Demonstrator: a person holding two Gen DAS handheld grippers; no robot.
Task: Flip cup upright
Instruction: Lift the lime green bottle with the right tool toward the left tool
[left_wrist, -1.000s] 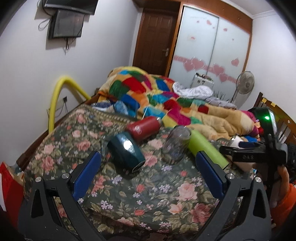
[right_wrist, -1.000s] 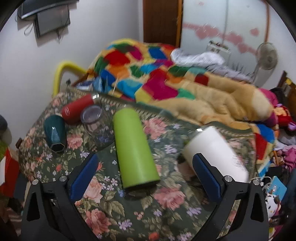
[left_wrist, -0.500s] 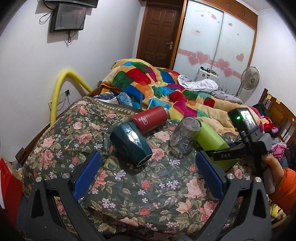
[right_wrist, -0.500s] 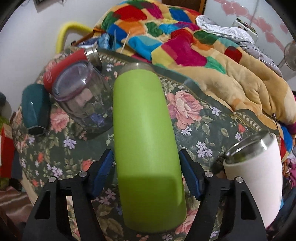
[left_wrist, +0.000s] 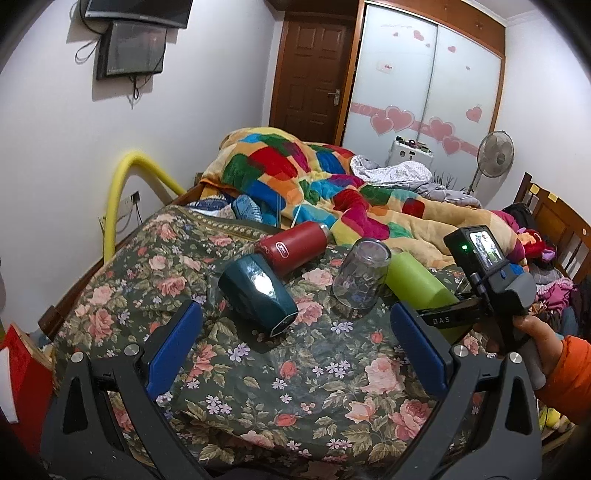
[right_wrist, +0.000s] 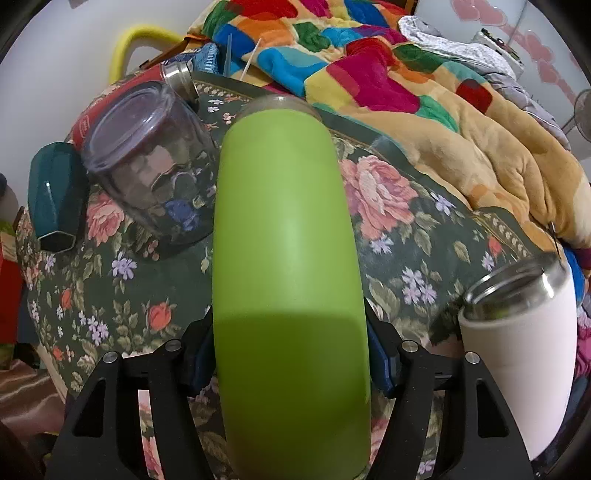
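Right gripper (right_wrist: 290, 363) pinches the lying green cup (right_wrist: 288, 258)!
Blue pads mostly hidden behind it; left gripper (left_wrist: 295, 350) spread wide, lower frame.

Left wrist view looks wide across the floral cloth (left_wrist: 314, 373); right wrist view sits close; both share the green cup (right_wrist: 291, 258).

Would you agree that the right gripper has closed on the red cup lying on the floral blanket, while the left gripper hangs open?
Not quite: the right gripper is closed on the green cup, not the red one. The right wrist view shows its blue pads against the green cup's sides; the red cup lies untouched further back. The left gripper is indeed open over the floral blanket.
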